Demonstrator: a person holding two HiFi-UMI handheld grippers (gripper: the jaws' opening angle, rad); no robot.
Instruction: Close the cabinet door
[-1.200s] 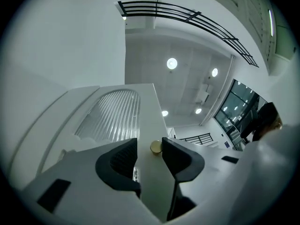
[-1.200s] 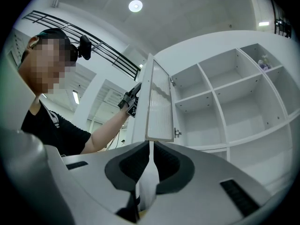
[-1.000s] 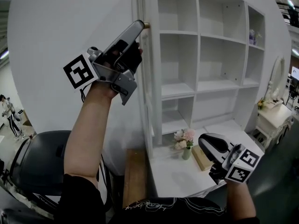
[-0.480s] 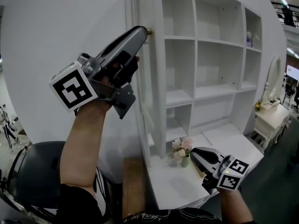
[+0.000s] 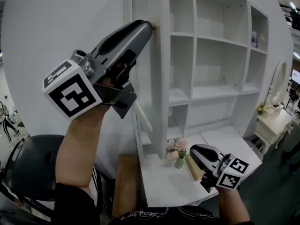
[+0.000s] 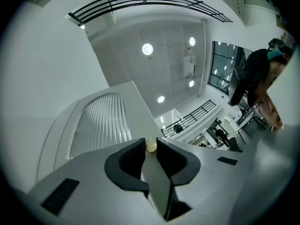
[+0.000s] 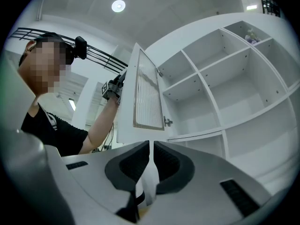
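Observation:
The white cabinet door (image 5: 140,3) with a ribbed glass panel stands partly open, seen nearly edge-on; the right gripper view shows the door (image 7: 146,97) angled out from the open shelves (image 7: 220,78). My left gripper (image 5: 149,26) is raised to its small brass knob (image 5: 153,27). Its jaws have just been closing, and the knob (image 6: 151,145) sits pinched between the tips of the left gripper (image 6: 151,147). My right gripper (image 5: 194,152) hangs low over the desk, shut with nothing in it; its jaws nearly touch at the right gripper (image 7: 151,146).
The white shelves (image 5: 211,41) are bare except for a small ornament (image 5: 254,39) at the top right. Pink flowers in a vase (image 5: 176,153) and a tan box (image 5: 193,168) sit on the white desk (image 5: 164,184). A black chair (image 5: 28,163) is at lower left, a white dressing table (image 5: 274,118) at right.
The door has swung toward the shelves with my left gripper on its knob. That gripper has rolled, turning its marker cube more toward me. My right gripper has drifted left and slightly down.

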